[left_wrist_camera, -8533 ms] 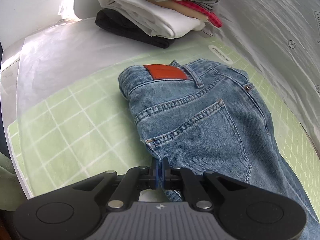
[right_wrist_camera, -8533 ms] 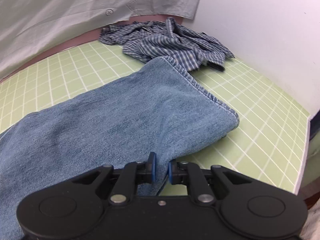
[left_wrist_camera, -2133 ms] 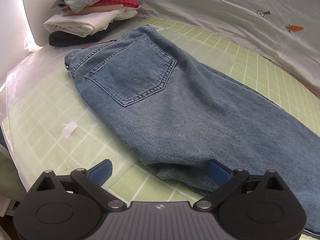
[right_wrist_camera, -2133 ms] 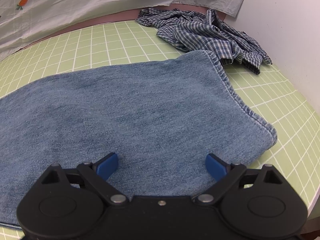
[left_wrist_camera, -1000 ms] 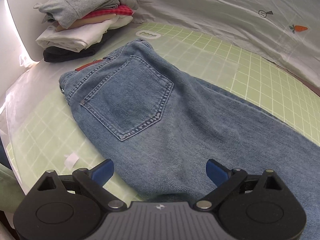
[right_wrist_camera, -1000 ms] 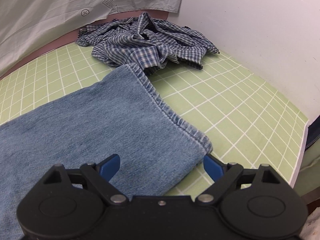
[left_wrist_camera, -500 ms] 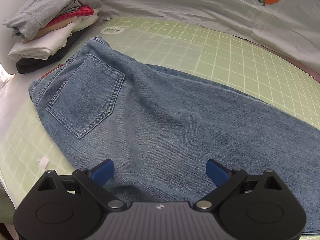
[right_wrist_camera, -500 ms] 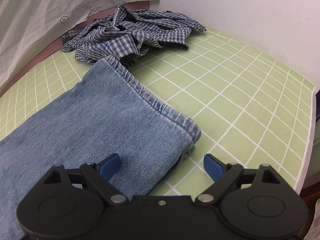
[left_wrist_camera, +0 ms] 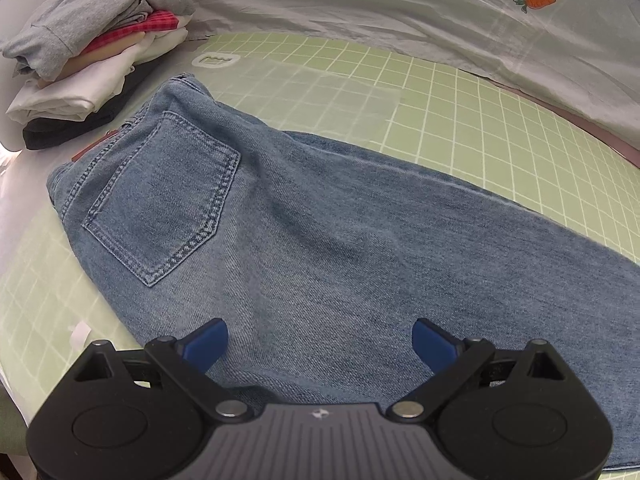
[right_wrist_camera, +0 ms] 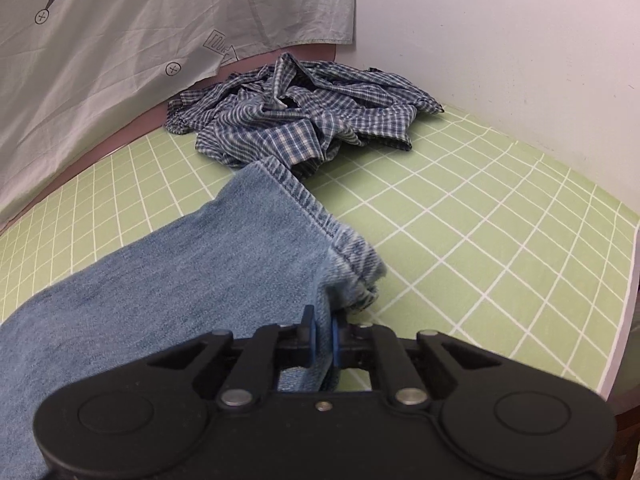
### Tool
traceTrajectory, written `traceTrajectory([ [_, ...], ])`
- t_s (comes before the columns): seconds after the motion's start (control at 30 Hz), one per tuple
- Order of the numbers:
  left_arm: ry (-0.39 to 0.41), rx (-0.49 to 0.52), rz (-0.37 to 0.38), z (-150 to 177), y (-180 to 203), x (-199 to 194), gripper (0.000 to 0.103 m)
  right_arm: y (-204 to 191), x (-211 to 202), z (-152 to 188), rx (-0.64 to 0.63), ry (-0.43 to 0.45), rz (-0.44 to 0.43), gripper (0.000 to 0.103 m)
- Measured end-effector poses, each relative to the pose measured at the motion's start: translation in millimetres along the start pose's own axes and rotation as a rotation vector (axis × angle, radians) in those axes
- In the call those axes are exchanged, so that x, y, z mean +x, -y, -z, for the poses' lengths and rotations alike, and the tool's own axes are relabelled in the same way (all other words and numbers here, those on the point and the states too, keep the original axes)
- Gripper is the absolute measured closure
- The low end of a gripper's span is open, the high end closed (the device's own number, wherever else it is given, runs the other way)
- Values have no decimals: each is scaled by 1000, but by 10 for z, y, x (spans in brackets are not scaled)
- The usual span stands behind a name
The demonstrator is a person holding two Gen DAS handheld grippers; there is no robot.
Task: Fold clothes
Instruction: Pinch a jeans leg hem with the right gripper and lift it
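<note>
Blue jeans point(left_wrist_camera: 320, 240) lie flat on the green grid mat point(left_wrist_camera: 500, 112), folded lengthwise, back pocket up and waistband at the far left. My left gripper point(left_wrist_camera: 320, 340) is open, its blue pads spread wide just above the near edge of the seat. In the right wrist view the leg of the jeans point(right_wrist_camera: 200, 260) runs to the hem. My right gripper point(right_wrist_camera: 323, 334) is shut on the near corner of the hem, and the denim bunches up there.
A stack of folded clothes point(left_wrist_camera: 88, 60) stands at the far left of the mat. A crumpled blue checked shirt point(right_wrist_camera: 304, 120) lies just beyond the hem. A white sheet point(right_wrist_camera: 140, 40) hangs along the back. The mat's edge point(right_wrist_camera: 624, 300) is close on the right.
My right gripper has closed on the near hem corner of the jeans, which was lying free between its open jaws. My left gripper stays open and has shifted slightly over the seat.
</note>
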State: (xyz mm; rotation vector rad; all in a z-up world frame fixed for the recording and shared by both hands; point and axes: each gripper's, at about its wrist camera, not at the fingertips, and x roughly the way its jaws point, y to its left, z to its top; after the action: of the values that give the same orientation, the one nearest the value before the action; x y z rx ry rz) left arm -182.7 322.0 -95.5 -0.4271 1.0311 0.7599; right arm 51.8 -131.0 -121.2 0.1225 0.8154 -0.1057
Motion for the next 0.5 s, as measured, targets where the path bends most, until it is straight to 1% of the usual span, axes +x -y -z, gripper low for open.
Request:
traceTrajectory([
  [0.1,-7,17,11,3,-51,8,5,-118,-148,-45,-7,44,-23,96],
  [0.27,-7,21,38,-14,-222,16,5,-530,-414,-72,-77,125,-91,96],
  [0.43,0,36,50,-71,-423,35,5,-1160,-687,92,-218,187,-182,96],
  [0.5,0,46,56,-96,-495,55,5,-1424,-771,224,-265,190,-236,96],
])
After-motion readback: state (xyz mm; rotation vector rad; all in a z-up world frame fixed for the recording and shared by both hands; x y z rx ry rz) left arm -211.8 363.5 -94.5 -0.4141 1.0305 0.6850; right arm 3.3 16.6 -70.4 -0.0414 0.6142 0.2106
